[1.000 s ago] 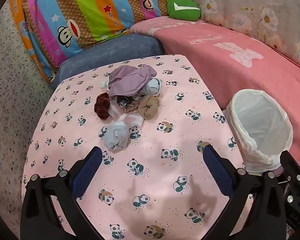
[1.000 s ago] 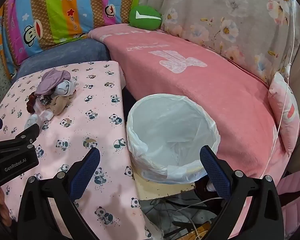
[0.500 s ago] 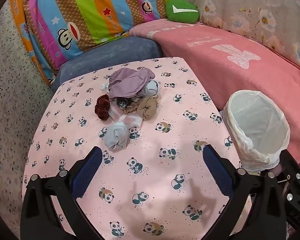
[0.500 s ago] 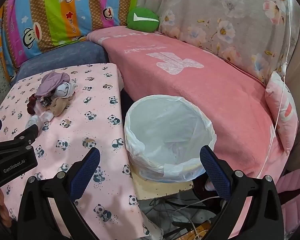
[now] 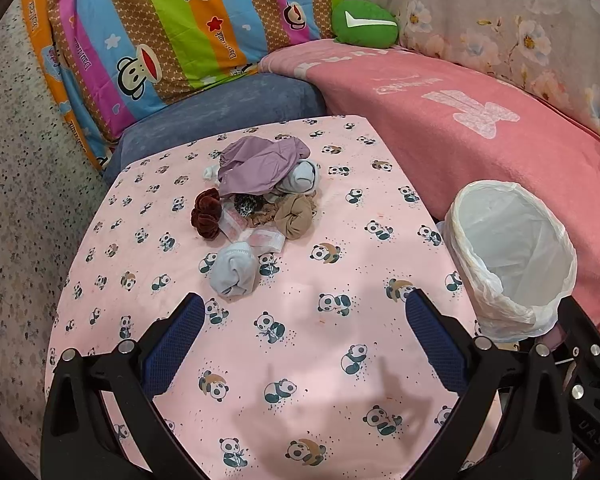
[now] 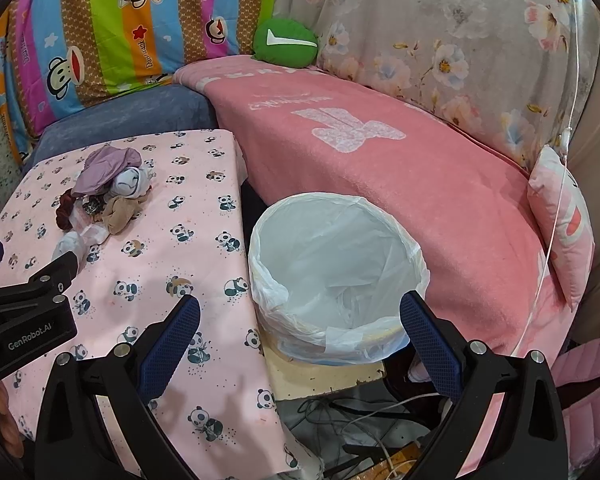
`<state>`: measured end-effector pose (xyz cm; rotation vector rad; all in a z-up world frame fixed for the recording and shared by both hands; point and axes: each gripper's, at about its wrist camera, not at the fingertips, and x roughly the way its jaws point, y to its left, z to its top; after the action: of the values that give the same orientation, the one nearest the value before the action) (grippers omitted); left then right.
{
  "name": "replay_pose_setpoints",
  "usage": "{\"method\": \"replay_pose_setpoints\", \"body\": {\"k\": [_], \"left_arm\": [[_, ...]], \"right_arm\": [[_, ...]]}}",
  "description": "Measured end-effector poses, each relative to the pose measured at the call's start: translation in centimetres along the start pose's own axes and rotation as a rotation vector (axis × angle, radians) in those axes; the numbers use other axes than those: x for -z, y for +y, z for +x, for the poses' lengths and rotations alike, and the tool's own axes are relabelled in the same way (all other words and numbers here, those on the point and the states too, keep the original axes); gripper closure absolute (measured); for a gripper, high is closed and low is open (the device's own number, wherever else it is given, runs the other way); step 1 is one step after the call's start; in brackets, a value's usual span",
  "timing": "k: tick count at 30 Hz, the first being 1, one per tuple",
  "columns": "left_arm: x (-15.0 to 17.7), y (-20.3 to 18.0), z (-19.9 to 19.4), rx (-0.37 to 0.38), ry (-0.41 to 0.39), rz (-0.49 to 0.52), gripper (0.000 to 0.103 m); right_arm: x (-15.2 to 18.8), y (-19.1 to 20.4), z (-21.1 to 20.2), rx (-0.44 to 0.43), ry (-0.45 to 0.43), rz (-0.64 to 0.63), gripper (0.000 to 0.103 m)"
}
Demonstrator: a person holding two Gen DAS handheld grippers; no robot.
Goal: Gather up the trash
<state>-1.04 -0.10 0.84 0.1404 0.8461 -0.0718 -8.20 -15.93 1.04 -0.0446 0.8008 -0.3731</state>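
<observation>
Left hand-held gripper (image 5: pixel 304 312) spread wide, empty, over the bench (image 5: pixel 340 360); trash pile (image 5: pixel 260 196) sits mid-frame beyond it. Right hand-held gripper (image 6: pixel 300 316) likewise wide and empty, with the lined bin (image 6: pixel 336 276) centre frame.

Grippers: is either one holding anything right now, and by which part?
Nothing is held. The left gripper hangs open over the panda-print tablecloth; the right gripper is open before the white-lined trash bin.

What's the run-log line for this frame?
left gripper: open, empty | right gripper: open, empty | pile: on table | bin: lined, no trash visible
</observation>
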Motion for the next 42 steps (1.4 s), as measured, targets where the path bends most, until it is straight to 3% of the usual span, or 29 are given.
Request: {"method": "replay_pose_setpoints", "body": {"k": [42], "left_arm": [[-2.2,0.0,-1.7,0.046,-0.014,0.044,0.007]], "right_arm": [[-2.4,0.2,-2.3,0.067,-0.021,0.036,0.005]]}}
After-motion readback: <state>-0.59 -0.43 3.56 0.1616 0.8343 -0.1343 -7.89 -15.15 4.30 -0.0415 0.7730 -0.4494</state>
